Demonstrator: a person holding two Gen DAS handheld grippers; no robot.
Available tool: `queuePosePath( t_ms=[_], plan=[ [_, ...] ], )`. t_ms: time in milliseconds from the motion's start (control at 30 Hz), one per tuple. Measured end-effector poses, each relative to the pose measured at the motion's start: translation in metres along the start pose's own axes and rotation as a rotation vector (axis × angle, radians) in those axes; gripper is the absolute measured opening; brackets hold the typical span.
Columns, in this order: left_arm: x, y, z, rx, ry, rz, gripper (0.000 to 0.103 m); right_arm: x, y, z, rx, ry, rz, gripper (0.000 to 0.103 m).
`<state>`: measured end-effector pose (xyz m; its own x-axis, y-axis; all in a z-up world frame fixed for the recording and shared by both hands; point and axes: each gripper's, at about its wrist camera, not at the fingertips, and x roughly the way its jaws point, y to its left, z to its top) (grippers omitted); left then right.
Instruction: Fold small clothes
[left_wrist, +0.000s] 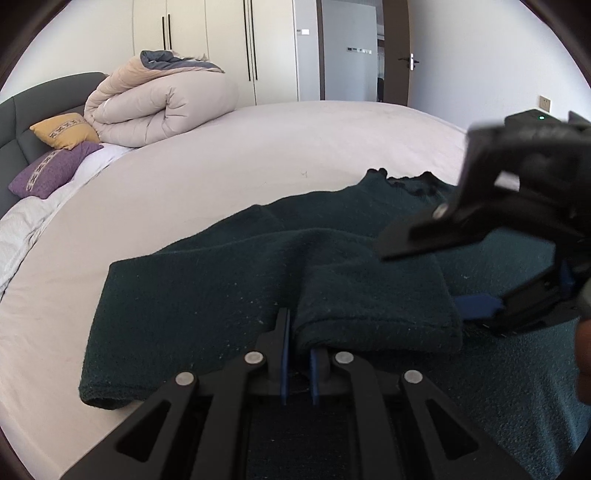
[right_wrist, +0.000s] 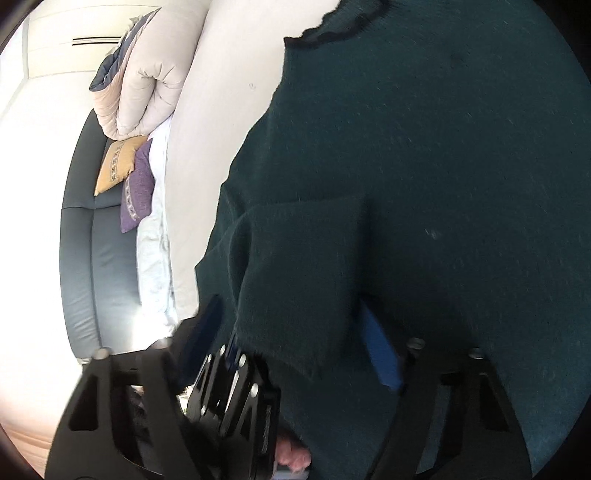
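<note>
Left wrist view: dark green sweater (left_wrist: 207, 295) lying spread on the bed (left_wrist: 258, 147), one folded flap raised at the near edge. Left hand-held gripper (left_wrist: 297, 363), fingers drawn close together, pinching the near edge of that flap between its blue pads. Right hand-held gripper (left_wrist: 439, 277) at the right, jaws spread wide, one black finger above the flap and one blue-padded finger beside it at cloth level. Rolled beige quilt (left_wrist: 162, 107), yellow cushion (left_wrist: 64, 131) and purple cushion (left_wrist: 51, 170) at the far end by the grey headboard (left_wrist: 18, 122); wardrobe doors (left_wrist: 214, 48) behind. Right wrist view, rotated sideways: sweater (right_wrist: 443, 166) fills most of the frame. Right hand-held gripper (right_wrist: 295, 343), jaws spread, straddling the folded flap. Left hand-held gripper (right_wrist: 232, 365) just beside it, clamped on the flap's edge. Quilt (right_wrist: 147, 85), cushions and headboard at left.
</note>
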<state>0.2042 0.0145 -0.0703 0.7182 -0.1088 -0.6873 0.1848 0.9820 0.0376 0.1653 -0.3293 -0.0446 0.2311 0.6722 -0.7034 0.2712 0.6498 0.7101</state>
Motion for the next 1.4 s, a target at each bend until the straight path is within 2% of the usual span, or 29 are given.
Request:
queuePosePath(
  t_ms=[67, 100, 167, 267, 333, 400, 500, 567, 633, 767, 833, 967, 1200, 1400],
  plan=[
    [0.0, 0.002, 0.0, -0.016, -0.002, -0.004, 0.01, 0.0, 0.007, -0.002, -0.04, 0.006, -0.01, 0.025],
    [-0.001, 0.004, 0.0, -0.022, -0.004, -0.006, 0.01, 0.004, 0.007, -0.001, -0.051, 0.009, -0.02, 0.023],
    [-0.001, 0.006, 0.0, -0.029, -0.001, -0.016, 0.012, 0.006, 0.009, -0.001, -0.088, -0.007, -0.052, 0.011],
    [-0.012, 0.01, 0.002, -0.055, -0.026, -0.041, 0.027, -0.007, 0.019, -0.003, -0.108, -0.052, -0.08, 0.009],
    [-0.029, 0.017, 0.0, -0.108, -0.066, -0.074, 0.045, -0.024, 0.025, 0.0, -0.155, -0.111, -0.134, 0.009],
    [-0.043, 0.027, -0.004, -0.16, -0.114, -0.097, 0.052, -0.041, 0.022, 0.007, -0.172, -0.143, -0.166, 0.008],
    [-0.052, 0.053, -0.005, -0.264, -0.132, -0.133, 0.052, -0.07, 0.013, 0.014, -0.198, -0.194, -0.245, 0.008],
    [-0.049, 0.078, -0.003, -0.364, -0.115, -0.157, 0.051, -0.084, 0.005, 0.022, -0.199, -0.224, -0.279, 0.007],
    [-0.046, 0.103, 0.002, -0.44, -0.101, -0.145, 0.041, -0.097, -0.003, 0.032, -0.197, -0.249, -0.323, 0.007],
    [-0.046, 0.132, 0.015, -0.48, -0.102, -0.101, 0.03, -0.116, -0.013, 0.043, -0.215, -0.296, -0.408, 0.007],
    [-0.044, 0.138, 0.023, -0.467, -0.095, -0.091, 0.021, -0.125, -0.022, 0.048, -0.195, -0.307, -0.418, 0.007],
    [-0.04, 0.133, 0.042, -0.399, -0.087, -0.088, 0.017, -0.131, -0.031, 0.047, -0.166, -0.325, -0.427, 0.007],
    [-0.02, 0.103, 0.054, -0.273, -0.01, -0.111, 0.016, -0.145, -0.043, 0.042, -0.165, -0.335, -0.46, 0.007],
    [0.011, 0.084, 0.053, -0.204, 0.081, -0.089, 0.016, -0.154, -0.047, 0.036, -0.162, -0.312, -0.461, 0.007]
  ],
)
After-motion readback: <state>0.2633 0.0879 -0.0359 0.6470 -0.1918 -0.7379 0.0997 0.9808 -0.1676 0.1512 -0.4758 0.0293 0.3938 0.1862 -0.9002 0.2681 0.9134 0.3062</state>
